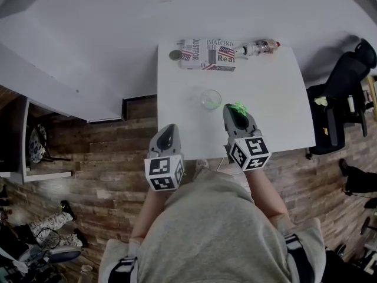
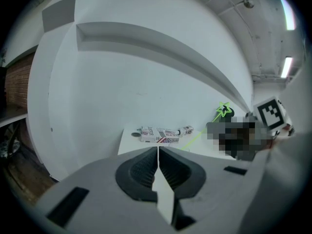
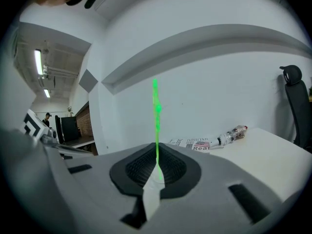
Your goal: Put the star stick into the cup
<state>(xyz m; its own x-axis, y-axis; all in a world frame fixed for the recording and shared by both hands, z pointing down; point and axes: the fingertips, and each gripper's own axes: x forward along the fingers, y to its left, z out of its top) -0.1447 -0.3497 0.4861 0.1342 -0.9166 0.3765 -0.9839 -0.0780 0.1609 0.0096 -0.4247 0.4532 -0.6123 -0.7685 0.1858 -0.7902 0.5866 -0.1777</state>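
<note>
My right gripper (image 1: 235, 114) is shut on a thin bright-green star stick (image 1: 239, 107) and holds it just right of the clear cup (image 1: 210, 99) that stands mid-table. In the right gripper view the star stick (image 3: 156, 112) rises straight up from the closed jaws of the right gripper (image 3: 157, 161); the cup is hidden there. The left gripper view shows the stick's star end (image 2: 224, 109) up in the air at the right. My left gripper (image 1: 167, 135) is shut with nothing in it, over the table's near left edge; in its own view the left gripper (image 2: 158, 152) has its jaws pressed together.
A printed flag-pattern box (image 1: 207, 55) lies at the far edge of the white table (image 1: 277, 93), with a small bottle (image 1: 258, 47) on its side to its right and a round dark lid (image 1: 175, 55) to its left. A black office chair (image 1: 344, 93) stands to the right of the table.
</note>
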